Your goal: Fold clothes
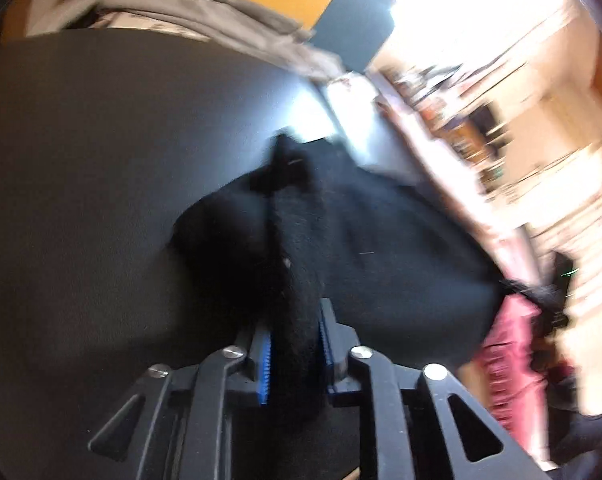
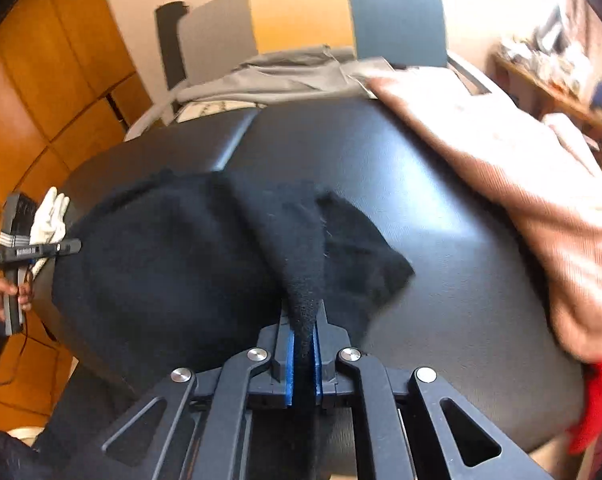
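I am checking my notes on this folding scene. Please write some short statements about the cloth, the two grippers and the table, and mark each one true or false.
1. The left gripper is shut on the black garment. True.
2. The right gripper is open and holds nothing. False: its fingers pinch a fold of the black garment.
3. The black garment lies partly on a dark table. True.
4. A tan cloth lies on the table's right side in the right wrist view. True.
5. The grey cloth covers the black garment. False: it lies apart, at the table's far edge.
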Available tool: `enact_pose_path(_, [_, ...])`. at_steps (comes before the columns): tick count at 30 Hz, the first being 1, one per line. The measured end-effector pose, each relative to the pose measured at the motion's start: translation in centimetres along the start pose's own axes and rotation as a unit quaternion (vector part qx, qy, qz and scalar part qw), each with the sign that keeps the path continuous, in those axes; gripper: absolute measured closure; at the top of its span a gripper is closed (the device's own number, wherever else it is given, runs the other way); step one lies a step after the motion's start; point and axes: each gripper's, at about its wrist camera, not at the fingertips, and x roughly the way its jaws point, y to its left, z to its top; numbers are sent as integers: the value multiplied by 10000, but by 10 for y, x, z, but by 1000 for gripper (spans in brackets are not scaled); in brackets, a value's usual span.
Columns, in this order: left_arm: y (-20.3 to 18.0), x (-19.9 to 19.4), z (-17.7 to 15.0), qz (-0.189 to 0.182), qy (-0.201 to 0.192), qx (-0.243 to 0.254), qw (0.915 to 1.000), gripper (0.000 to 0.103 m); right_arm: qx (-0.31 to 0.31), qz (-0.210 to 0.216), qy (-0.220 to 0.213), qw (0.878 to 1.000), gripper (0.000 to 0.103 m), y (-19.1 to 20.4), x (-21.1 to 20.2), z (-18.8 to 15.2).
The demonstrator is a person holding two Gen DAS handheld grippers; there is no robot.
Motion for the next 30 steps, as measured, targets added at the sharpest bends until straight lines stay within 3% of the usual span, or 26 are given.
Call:
enact_pose_path(2, [-7, -1, -13, 545, -194, 293, 9979, 72, 159, 12, 159, 9997, 96, -7, 15, -16])
enact_pose_path(7, [-23, -23, -25, 325, -563, 510, 9966, 72, 527, 178, 43, 9984, 95, -19, 27, -29])
enact_pose_path(11, [-21, -24, -22, -120, -456, 276, 9985, 70, 684, 480, -63, 9965, 88, -27, 27, -29])
enact_pose_path(13, [-24, -29, -22, -334, -410, 275, 9982, 75, 837, 689, -92, 9941, 84, -32, 24, -31])
enact_pose_path(16, [-33, -35, -19, -620, -324, 224, 9973, 97, 761, 646, -122, 9949, 85, -24, 20, -32])
enact_pose_path(18, [-38, -37, -18, -775, -264, 124, 9966, 100, 586, 513, -76, 9969, 96, -16, 14, -32])
enact_pose_path(22, [-34, -44, -29, -1045, -121, -221, 9942, 100, 318, 257, 4, 9992, 96, -6, -5, -40])
enact_pose_path(25, [-15, -27, -52, -526, 273, -458, 9972, 100, 468, 238, 171, 9985, 95, -17, -2, -57])
enact_pose_path(28, [-3, -19, -63, -597, 233, -668, 9957, 97, 711, 438, 290, 9961, 89, -31, 11, -69])
enact_pose_path(30, [-8, -29, -58, -415, 90, -517, 9978, 82, 721, 561, 199, 9956, 78, -34, 3, -66])
